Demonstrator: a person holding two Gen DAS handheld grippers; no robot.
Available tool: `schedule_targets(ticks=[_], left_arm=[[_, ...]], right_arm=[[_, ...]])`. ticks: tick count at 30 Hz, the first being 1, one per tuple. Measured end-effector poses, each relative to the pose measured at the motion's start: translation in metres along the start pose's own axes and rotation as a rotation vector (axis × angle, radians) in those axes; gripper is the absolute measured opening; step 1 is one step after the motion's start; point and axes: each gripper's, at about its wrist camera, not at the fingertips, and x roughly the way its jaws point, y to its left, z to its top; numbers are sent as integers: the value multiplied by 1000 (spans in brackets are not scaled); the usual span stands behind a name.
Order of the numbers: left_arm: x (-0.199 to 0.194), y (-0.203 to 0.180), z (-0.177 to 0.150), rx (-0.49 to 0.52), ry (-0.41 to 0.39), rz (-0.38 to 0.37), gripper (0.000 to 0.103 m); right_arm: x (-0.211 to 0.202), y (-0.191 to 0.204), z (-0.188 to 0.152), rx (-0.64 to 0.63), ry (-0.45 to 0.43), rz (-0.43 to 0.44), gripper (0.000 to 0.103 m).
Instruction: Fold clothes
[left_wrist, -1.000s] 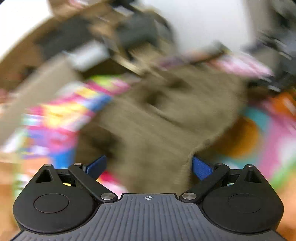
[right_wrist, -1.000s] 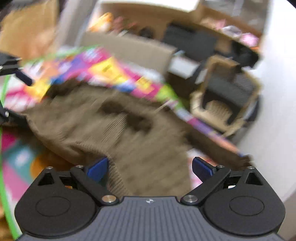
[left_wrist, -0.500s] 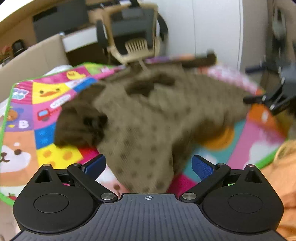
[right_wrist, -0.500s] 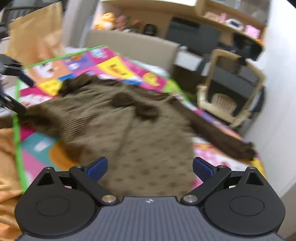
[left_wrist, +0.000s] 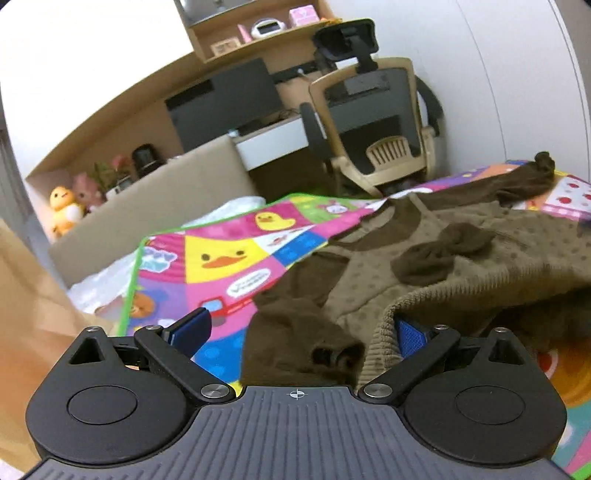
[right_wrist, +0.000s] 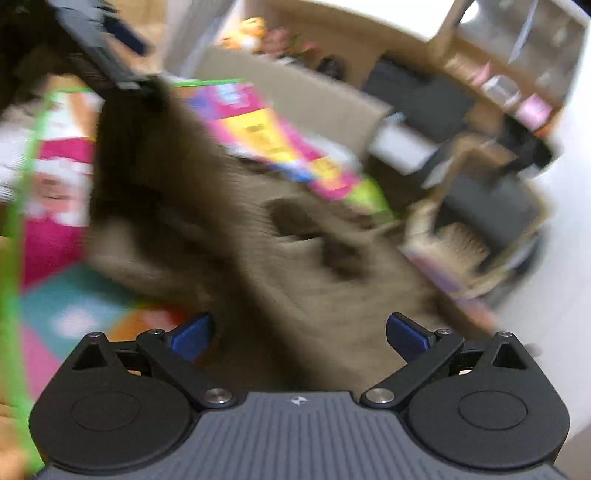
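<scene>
Even indoor light, bright and soft, with faint shadows. The left wrist view is mostly sharp; its fisheye bends the desk (left_wrist: 207, 92) and wall at the edges, and the top left is blown out white. The right wrist view is heavily motion-smeared; only the right gripper (right_wrist: 299, 332) stays crisp

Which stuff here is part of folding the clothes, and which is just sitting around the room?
Part of the job:
- brown sweater
- left gripper
- right gripper
- play mat it lies on

Just lying about:
- office chair
- duck plush
- monitor
</scene>
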Motion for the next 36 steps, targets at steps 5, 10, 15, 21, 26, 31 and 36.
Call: schedule_targets(ticks=[5, 10, 15, 21, 26, 31, 36], left_arm=[[-10, -4, -28, -1, 86, -121, 102], [-11, -9, -45, 73, 142, -107, 102], [-33, 15, -19, 105, 22, 49, 102], [-74, 27, -3, 147, -60, 97, 102], [-72, 16, -27, 194, 64, -76, 102], [-76, 7, -49, 181, 132, -271, 102], [-53, 33, -34, -13, 115, -302, 102]], right_arm=[[-8, -49, -36, 46, 72, -226, 100], [-4, -78, -70, 33, 158, -381, 100], [-45, -117, -43, 66, 8, -505, 99], [-74, -123, -37, 3, -47, -478, 102], [-75, -110, -67, 6, 51, -264, 103], [-91, -106, -84, 64, 56, -87, 103], [-101, -132, -63, 286, -90, 27, 103]])
